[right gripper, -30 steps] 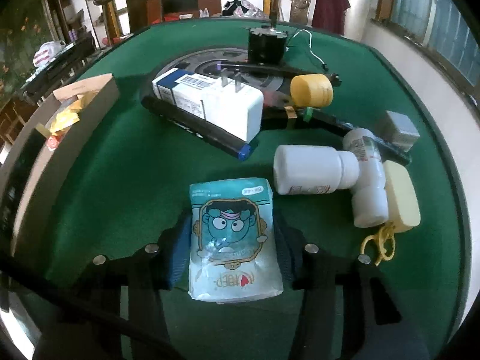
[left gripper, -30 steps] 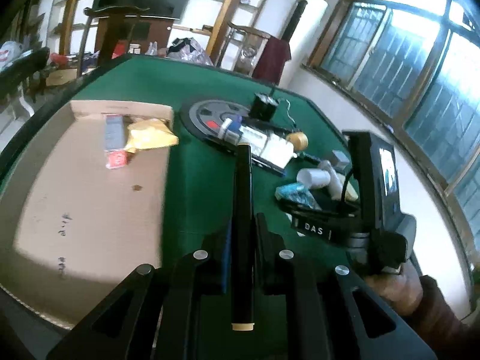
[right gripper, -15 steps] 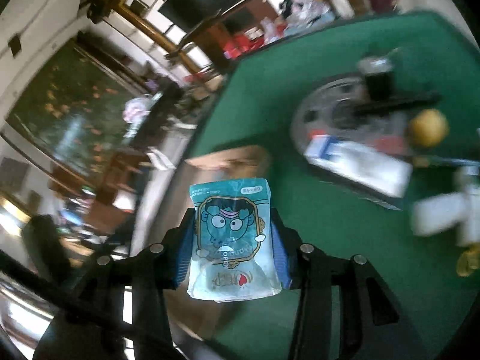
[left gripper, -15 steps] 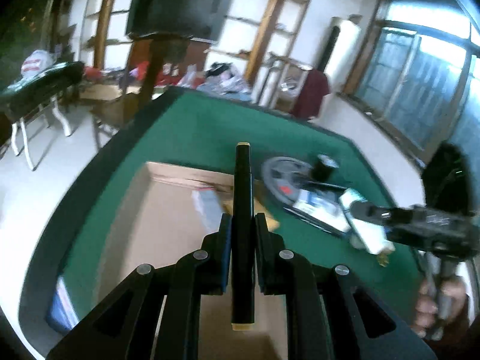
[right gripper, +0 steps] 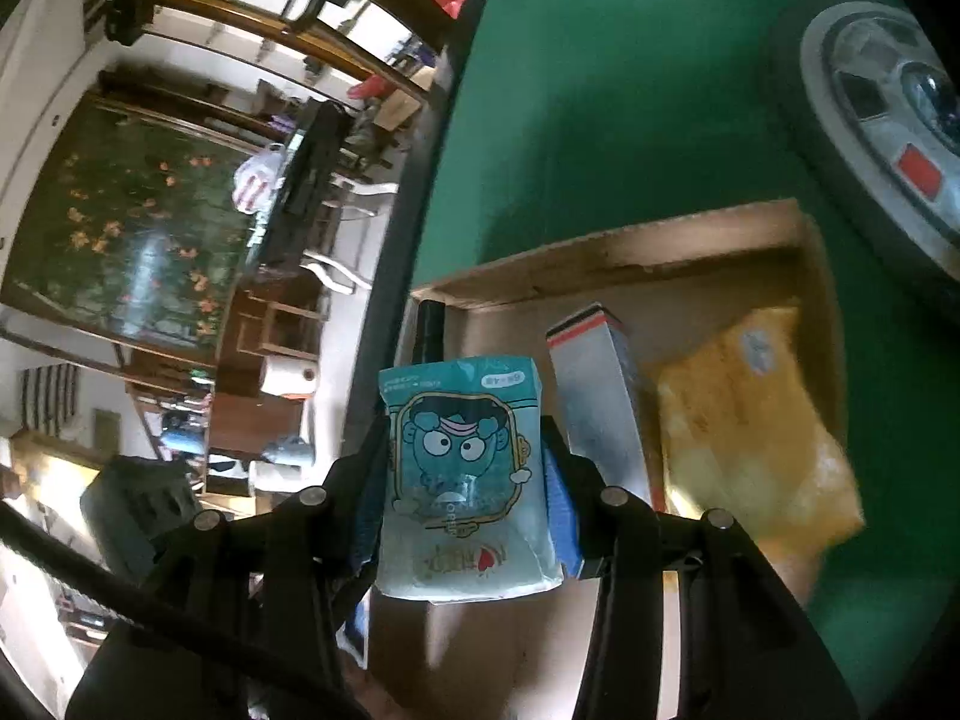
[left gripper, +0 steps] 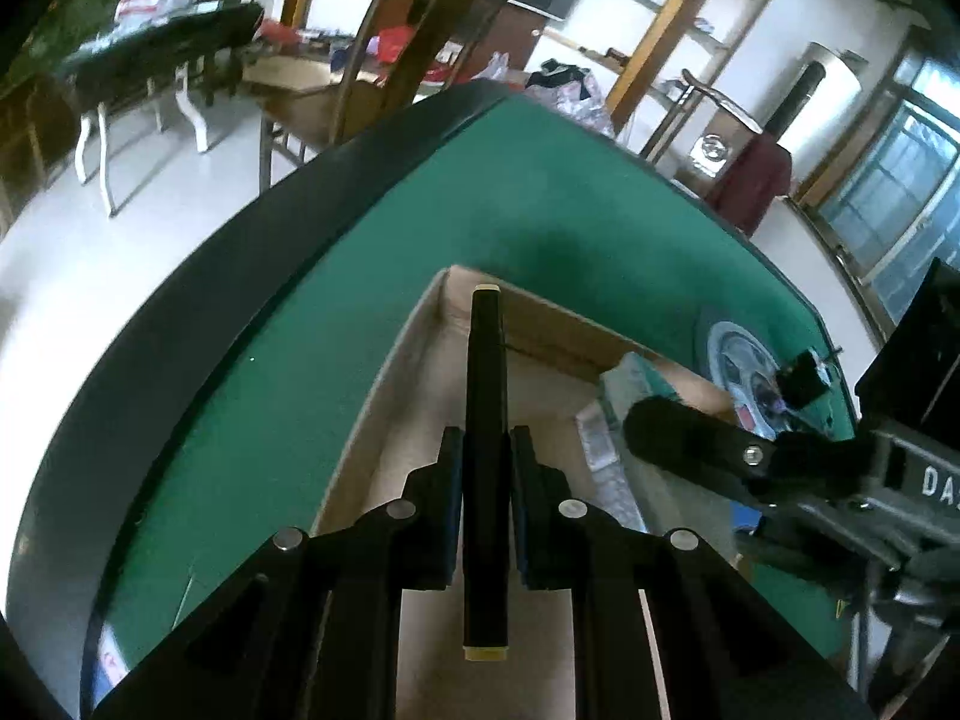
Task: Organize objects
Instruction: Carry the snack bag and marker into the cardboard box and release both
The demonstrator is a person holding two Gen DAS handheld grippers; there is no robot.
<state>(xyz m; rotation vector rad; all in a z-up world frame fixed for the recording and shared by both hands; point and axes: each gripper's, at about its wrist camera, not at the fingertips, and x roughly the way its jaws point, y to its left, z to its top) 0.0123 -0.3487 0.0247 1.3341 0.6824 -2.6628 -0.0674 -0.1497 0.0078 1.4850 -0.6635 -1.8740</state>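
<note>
My left gripper [left gripper: 486, 456] is shut on a long black marker [left gripper: 486, 420] with a pale cap end, held lengthwise above the open cardboard box [left gripper: 396, 360] near its far left corner. My right gripper [right gripper: 465, 480] is shut on a teal tissue pack [right gripper: 465, 468] printed with a cartoon face, and hangs over the same cardboard box [right gripper: 612, 252]. Inside that box lie a grey carton with a red stripe [right gripper: 594, 396] and a yellow bag [right gripper: 750, 420]. The right gripper's black finger [left gripper: 690, 438] reaches in from the right of the left wrist view.
The box sits on a green felt table [left gripper: 480, 192] with a dark raised rim [left gripper: 198, 276]. A round grey disc [right gripper: 888, 138] lies on the felt just beyond the box. Past the table's edge are a wooden chair [left gripper: 396, 48], shelves and a folding table.
Both grippers swung left from the pile of objects to above the cardboard box, each still carrying its object. The pile of bottles and boxes has dropped out of both views.
</note>
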